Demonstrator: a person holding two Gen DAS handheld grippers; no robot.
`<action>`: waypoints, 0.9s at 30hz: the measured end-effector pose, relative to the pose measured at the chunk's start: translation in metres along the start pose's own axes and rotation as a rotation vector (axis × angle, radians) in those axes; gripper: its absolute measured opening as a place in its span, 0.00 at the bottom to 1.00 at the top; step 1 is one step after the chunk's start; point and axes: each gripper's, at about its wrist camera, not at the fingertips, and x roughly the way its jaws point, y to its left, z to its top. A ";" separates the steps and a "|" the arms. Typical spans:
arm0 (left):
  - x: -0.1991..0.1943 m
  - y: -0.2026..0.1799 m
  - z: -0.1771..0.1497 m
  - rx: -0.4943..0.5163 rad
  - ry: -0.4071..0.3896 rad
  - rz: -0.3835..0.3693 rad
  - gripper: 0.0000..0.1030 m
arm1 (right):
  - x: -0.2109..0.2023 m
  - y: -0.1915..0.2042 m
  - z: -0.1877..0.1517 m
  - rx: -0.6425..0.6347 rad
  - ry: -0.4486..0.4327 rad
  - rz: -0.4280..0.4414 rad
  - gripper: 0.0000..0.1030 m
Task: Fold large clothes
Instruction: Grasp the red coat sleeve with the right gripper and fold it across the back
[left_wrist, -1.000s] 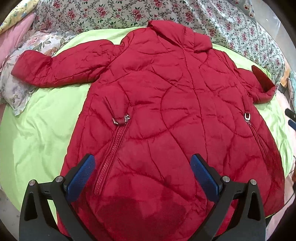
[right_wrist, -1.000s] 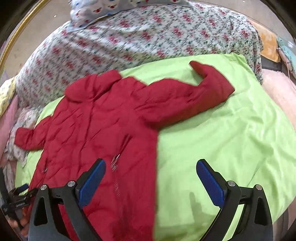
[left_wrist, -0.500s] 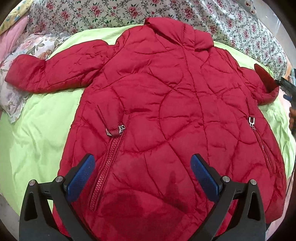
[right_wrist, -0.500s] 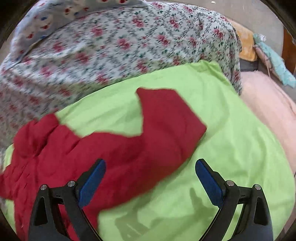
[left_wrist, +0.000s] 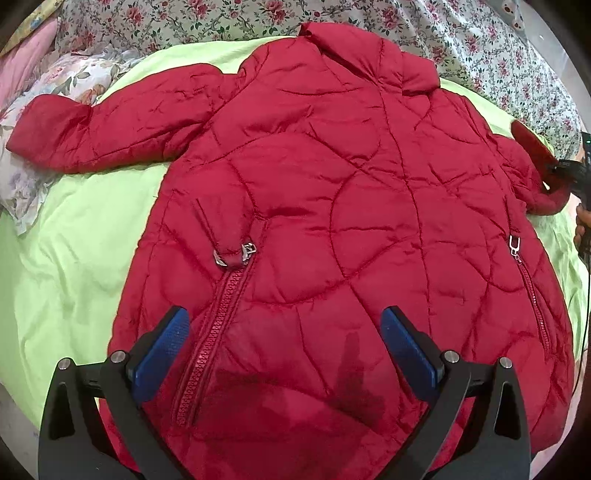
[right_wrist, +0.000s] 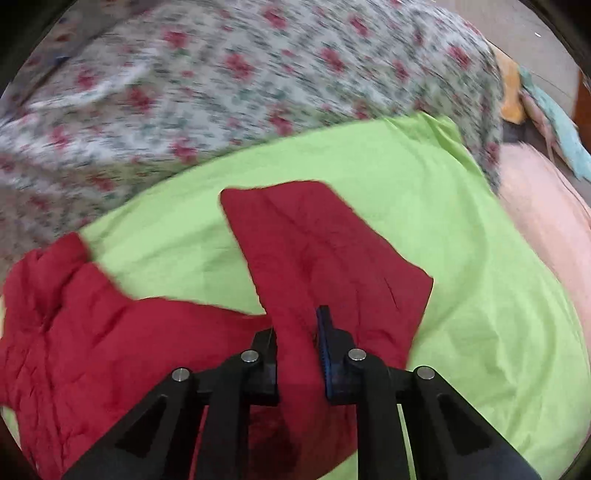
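Note:
A red quilted jacket (left_wrist: 332, 192) lies spread flat on a lime green sheet (left_wrist: 74, 266), collar far from me, one sleeve (left_wrist: 96, 133) stretched out to the left. My left gripper (left_wrist: 284, 350) is open and empty, hovering over the jacket's lower hem beside a zip pocket. My right gripper (right_wrist: 297, 339) is shut on the jacket's right sleeve (right_wrist: 317, 243) near its cuff. That gripper also shows at the right edge of the left wrist view (left_wrist: 576, 173), holding the sleeve end.
A floral blanket (right_wrist: 221, 85) covers the far side of the bed. A floral pillow (left_wrist: 44, 110) and pink cloth lie at the left. A pink cover (right_wrist: 543, 206) and orange and teal cloths lie at the right edge.
My right gripper moved in on the right sleeve and closed on it. My left gripper stayed open and shifted slightly over the hem.

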 end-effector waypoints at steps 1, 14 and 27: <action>0.001 -0.001 -0.001 0.001 0.004 -0.004 1.00 | -0.008 0.005 -0.006 -0.014 -0.010 0.036 0.13; -0.002 0.007 -0.008 -0.036 0.000 -0.078 1.00 | -0.090 0.117 -0.061 -0.217 -0.056 0.359 0.13; 0.008 0.050 0.014 -0.180 0.072 -0.346 1.00 | -0.077 0.238 -0.158 -0.536 0.133 0.695 0.15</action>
